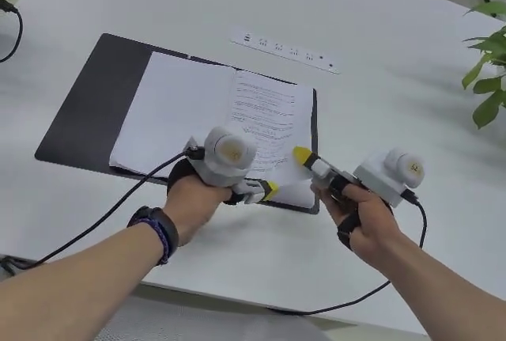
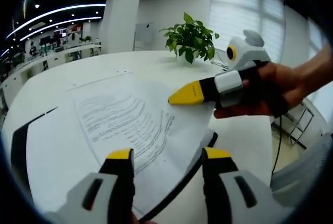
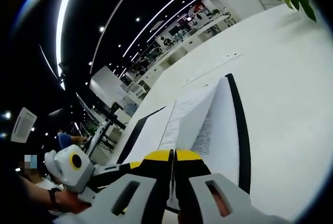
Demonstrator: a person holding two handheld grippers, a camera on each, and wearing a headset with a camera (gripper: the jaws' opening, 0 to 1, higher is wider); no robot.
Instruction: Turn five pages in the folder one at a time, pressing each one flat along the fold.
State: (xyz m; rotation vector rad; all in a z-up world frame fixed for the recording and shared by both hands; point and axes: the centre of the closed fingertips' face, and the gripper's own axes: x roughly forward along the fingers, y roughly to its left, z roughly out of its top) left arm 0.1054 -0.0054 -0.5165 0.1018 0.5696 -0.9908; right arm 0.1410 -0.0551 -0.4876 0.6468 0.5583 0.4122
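The left gripper has its 2 yellow-tipped fingers spread wide with nothing between them, low over the near right corner of the printed white right-hand page. The right gripper has its 2 fingers pressed together; I cannot tell whether a sheet is caught between them. In the left gripper view, the right gripper's yellow tip sits at the outer edge of that page and points in towards the text.

In the head view, the left gripper is at the near edge of the open black folder. The right gripper is just beside it, at the page's right side. The folder lies open on the white worktop, with a blank white left-hand page across the fold. Beyond the folder lies a long white power strip, and a green leafy plant stands at the right edge. A black cable trails from the left gripper
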